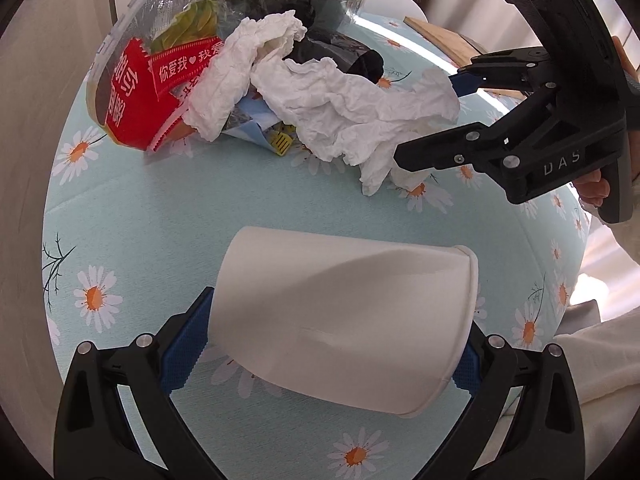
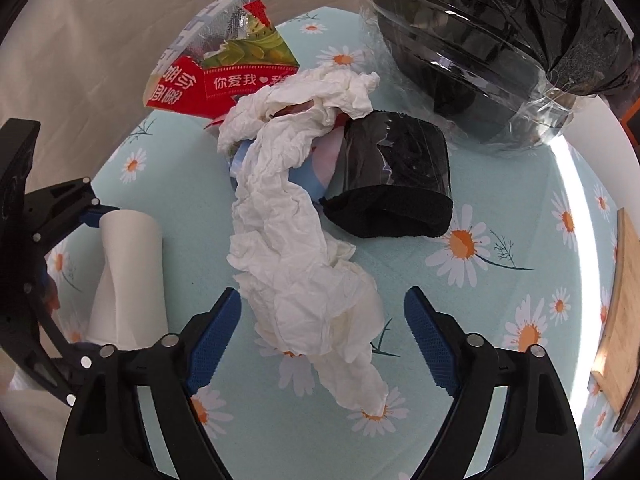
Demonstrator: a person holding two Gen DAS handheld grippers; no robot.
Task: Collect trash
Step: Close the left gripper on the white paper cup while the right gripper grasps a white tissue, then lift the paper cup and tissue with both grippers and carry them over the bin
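A white paper cup (image 1: 344, 320) lies on its side between my left gripper's (image 1: 332, 344) blue pads, which touch its base and rim; it also shows in the right wrist view (image 2: 128, 272). A long crumpled white tissue (image 2: 304, 264) lies on the daisy tablecloth, its near end between my right gripper's (image 2: 320, 332) open fingers. In the left wrist view the tissue (image 1: 352, 108) spans the pile and the right gripper (image 1: 432, 120) straddles its end. A red snack wrapper (image 2: 224, 76) and a black roll (image 2: 396, 176) lie beyond.
A clear bin lined with a black bag (image 2: 480, 48) stands at the table's far side. A wooden board (image 2: 624, 320) lies at the right edge. The round table (image 1: 168, 216) has a light blue daisy cloth. Blue paper scraps (image 1: 256, 128) lie under the tissue.
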